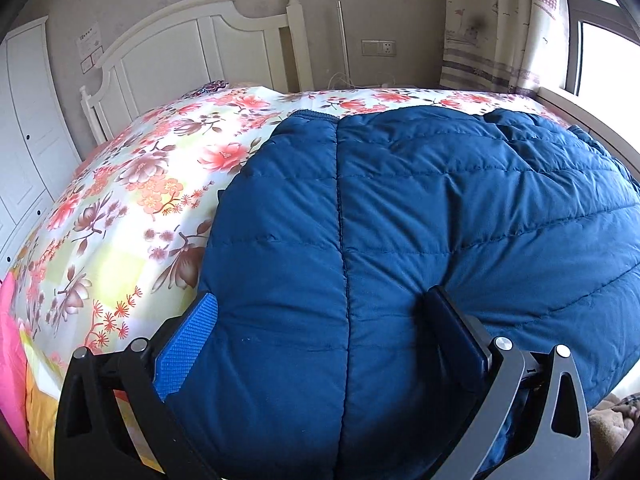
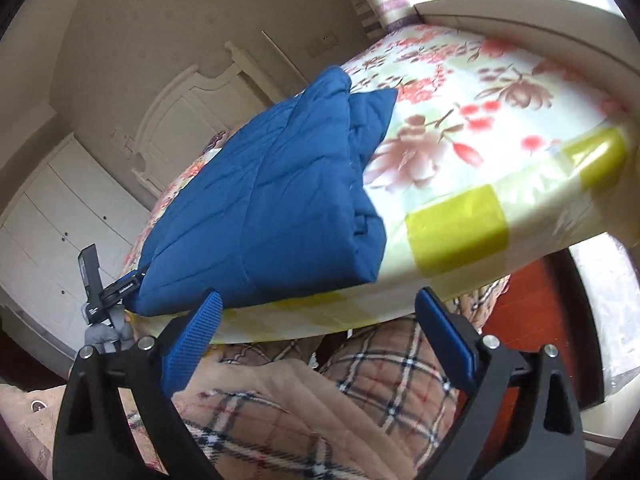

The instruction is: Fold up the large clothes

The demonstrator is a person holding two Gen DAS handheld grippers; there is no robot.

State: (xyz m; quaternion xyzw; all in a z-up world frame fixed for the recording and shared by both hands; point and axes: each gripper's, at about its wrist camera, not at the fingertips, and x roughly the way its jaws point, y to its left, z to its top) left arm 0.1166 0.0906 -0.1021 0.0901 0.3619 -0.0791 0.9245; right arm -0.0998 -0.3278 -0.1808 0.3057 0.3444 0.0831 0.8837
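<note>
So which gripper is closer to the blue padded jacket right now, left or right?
Left. The left gripper is open with its fingers straddling the blue padded jacket at its near end. The right gripper is open too, back off the bed edge, clear of the jacket.

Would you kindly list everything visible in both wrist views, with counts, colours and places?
Quilted blue padded jacket: one, folded, on the bed's near edge.
Floral plastic bed cover: one, pink, brown and yellow-green, under the jacket.
White wooden headboard: one, far end.
White wardrobe: one, left wall.
Patterned curtain: one, cream, by the window.
Beige plaid quilted clothing: the person's, below the bed edge.
Left gripper: open, fingers astride the jacket's edge.
Right gripper: open, off the bed.
</note>
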